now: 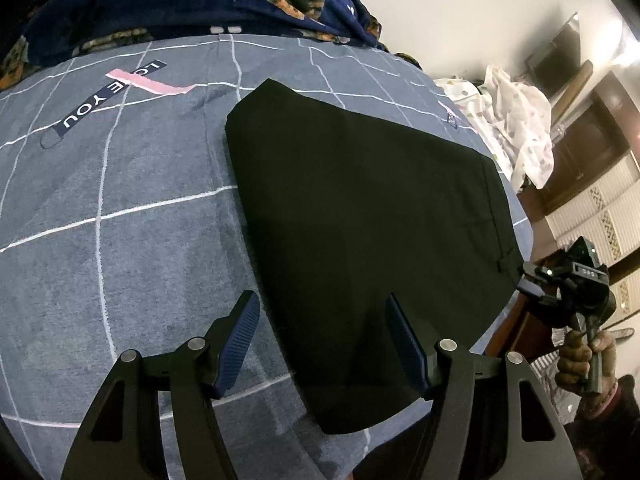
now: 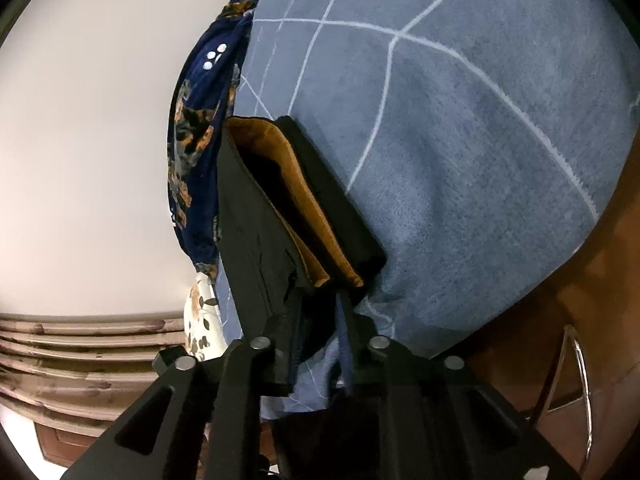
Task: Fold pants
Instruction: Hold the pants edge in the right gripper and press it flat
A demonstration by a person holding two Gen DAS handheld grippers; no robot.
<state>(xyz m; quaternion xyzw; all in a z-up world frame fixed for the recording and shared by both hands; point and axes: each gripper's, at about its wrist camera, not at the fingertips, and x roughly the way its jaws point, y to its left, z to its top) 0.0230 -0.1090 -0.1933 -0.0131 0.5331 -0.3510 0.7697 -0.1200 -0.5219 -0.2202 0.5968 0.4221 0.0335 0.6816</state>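
Note:
The black pants lie folded flat on the grey-blue checked bedspread. My left gripper is open just above the pants' near left edge, one finger over the bedspread, one over the fabric. My right gripper is at the pants' right waistband edge. In the right wrist view the waistband layers show a brown lining, and my right gripper is shut on the pants' edge there.
A dark blue floral blanket is bunched at the bed's far side. A white spotted cloth lies beyond the bed's right edge. Brown wooden furniture stands beside the bed.

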